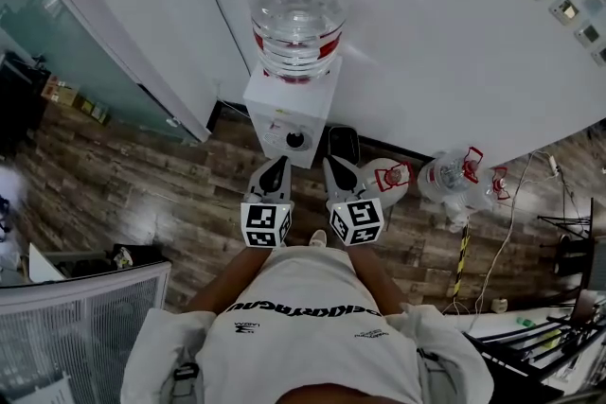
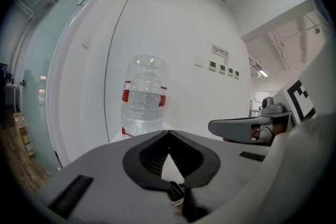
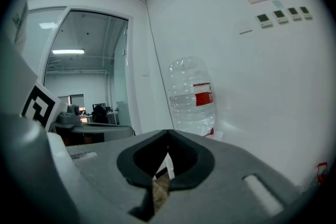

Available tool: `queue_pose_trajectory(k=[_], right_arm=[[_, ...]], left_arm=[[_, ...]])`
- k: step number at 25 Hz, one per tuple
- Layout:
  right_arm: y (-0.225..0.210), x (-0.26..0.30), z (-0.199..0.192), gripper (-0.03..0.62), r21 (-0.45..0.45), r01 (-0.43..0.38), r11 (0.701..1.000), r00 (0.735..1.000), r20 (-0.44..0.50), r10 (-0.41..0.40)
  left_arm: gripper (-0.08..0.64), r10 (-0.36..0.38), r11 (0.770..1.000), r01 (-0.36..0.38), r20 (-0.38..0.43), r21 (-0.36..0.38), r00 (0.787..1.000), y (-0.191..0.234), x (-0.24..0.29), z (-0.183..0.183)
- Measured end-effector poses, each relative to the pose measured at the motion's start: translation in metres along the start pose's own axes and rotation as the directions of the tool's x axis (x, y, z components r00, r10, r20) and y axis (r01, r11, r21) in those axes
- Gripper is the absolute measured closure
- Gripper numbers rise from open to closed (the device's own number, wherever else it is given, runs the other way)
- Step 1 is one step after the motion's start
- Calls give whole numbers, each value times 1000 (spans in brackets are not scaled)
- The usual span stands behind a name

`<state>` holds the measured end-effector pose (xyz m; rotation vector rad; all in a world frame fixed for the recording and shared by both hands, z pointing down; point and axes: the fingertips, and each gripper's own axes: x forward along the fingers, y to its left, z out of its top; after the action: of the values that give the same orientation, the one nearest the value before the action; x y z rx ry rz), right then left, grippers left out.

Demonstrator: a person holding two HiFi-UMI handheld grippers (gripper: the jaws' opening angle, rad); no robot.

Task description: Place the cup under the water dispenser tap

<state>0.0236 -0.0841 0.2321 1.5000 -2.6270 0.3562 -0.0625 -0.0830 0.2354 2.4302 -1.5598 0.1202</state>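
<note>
The white water dispenser (image 1: 289, 114) stands against the wall with a large clear bottle (image 1: 298, 5) on top. Its tap recess (image 1: 295, 140) faces me. My left gripper (image 1: 277, 166) and right gripper (image 1: 335, 166) are held side by side just in front of it. Both are shut, with nothing between the jaws. In the left gripper view the jaws meet at the tips (image 2: 168, 134), with the bottle (image 2: 144, 99) beyond and the right gripper (image 2: 247, 127) alongside. In the right gripper view the closed tips (image 3: 168, 134) point at the bottle (image 3: 191, 97). No cup shows in any view.
Two spare water jugs (image 1: 393, 177) (image 1: 456, 175) lie on the wooden floor to the right of the dispenser. A black object (image 1: 343, 145) stands beside its base. A glass partition (image 1: 66, 33) runs along the left. Cables and a rack (image 1: 559, 241) are at the right.
</note>
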Motion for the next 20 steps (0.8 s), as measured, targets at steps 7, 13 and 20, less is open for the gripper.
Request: queue_pose_trajectory(k=[7, 13, 20], right_arm=[[-6, 1, 7, 594, -11, -6, 1000, 1000, 11, 6], [-12, -1, 3, 594, -6, -4, 1000, 1000, 6, 4], [-17, -1, -2, 594, 1, 1, 1000, 1000, -2, -1]], left_arm=[[563, 6, 1000, -6, 13, -8, 1000, -1, 5, 3], [562, -6, 1000, 6, 7, -20, 1000, -6, 10, 0], [563, -13, 1000, 13, -3, -12, 1000, -10, 12, -4]])
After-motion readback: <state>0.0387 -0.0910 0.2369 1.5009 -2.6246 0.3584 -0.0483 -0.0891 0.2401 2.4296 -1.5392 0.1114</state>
